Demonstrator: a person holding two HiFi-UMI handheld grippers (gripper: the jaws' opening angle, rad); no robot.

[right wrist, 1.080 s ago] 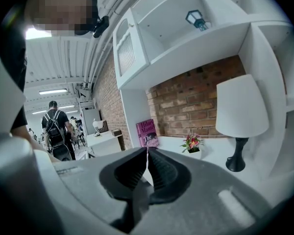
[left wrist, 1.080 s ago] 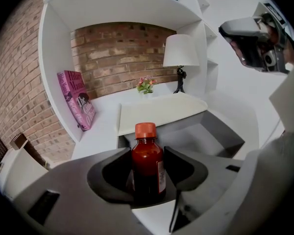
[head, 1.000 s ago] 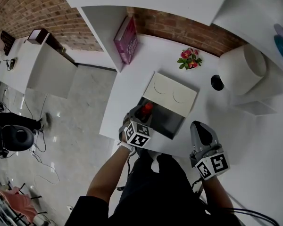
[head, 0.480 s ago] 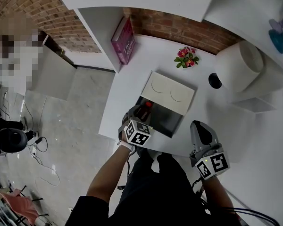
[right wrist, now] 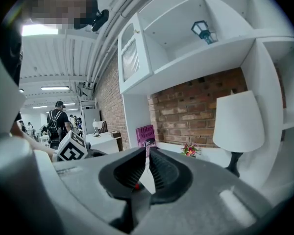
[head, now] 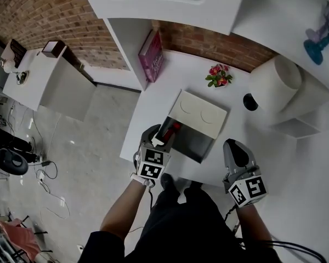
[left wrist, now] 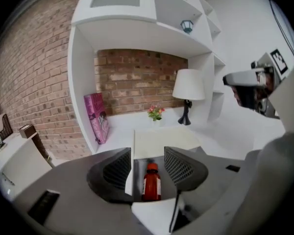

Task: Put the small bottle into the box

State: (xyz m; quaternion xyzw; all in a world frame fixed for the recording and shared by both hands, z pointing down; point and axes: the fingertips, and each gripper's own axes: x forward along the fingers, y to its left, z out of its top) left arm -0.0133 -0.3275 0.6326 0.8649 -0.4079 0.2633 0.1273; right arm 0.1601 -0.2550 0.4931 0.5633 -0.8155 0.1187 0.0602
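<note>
The small brown bottle (head: 173,130) with a red cap lies in the dark tray of the open box (head: 198,145), near its left wall. The box's cream lid (head: 200,109) is folded back behind it. My left gripper (head: 165,137) hovers just over the bottle. In the left gripper view the bottle (left wrist: 152,182) shows in the gap between the parted jaws of the left gripper (left wrist: 148,154), touching neither, so that gripper is open. My right gripper (head: 234,148) rests to the right of the box, shut and empty; the right gripper (right wrist: 148,153) shows its jaws pressed together in its own view.
A pink book (head: 152,50) leans against the shelf wall at the back left. Small flowers (head: 219,74) and a white lamp (head: 278,81) stand behind the box. The white table's left edge (head: 132,130) drops to the floor. A person (right wrist: 56,125) stands far off.
My left gripper has drawn back slightly toward the table's near edge, while the bottle stays in the box. The right gripper has not moved.
</note>
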